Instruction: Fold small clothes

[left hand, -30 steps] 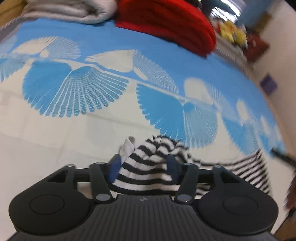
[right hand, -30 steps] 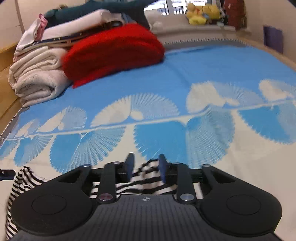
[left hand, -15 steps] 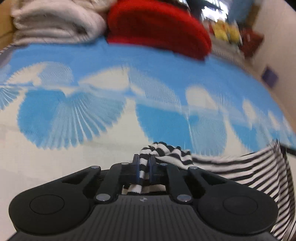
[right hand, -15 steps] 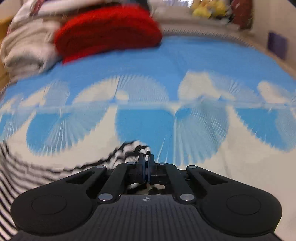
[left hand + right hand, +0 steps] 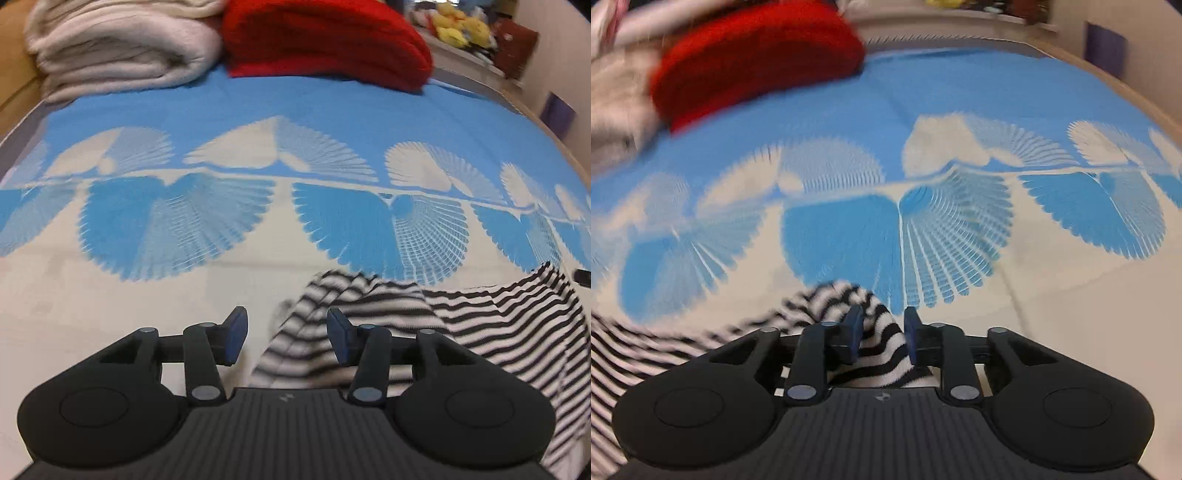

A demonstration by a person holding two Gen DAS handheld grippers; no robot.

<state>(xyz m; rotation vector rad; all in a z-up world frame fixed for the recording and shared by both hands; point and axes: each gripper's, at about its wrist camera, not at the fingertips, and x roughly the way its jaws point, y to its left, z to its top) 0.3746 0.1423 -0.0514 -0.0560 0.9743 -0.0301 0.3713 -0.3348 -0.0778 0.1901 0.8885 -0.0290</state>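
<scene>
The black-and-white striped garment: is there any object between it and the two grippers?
No. The black-and-white striped garment lies directly between the opening jaws of the left gripper and the right gripper; nothing visible separates them.

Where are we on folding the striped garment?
Not folded yet: the striped garment lies rumpled on the bedspread. In hand: both the left gripper and right gripper have just been opening, with cloth between their jaws but seemingly unpinched. Left: regrip, fold, flatten.
</scene>
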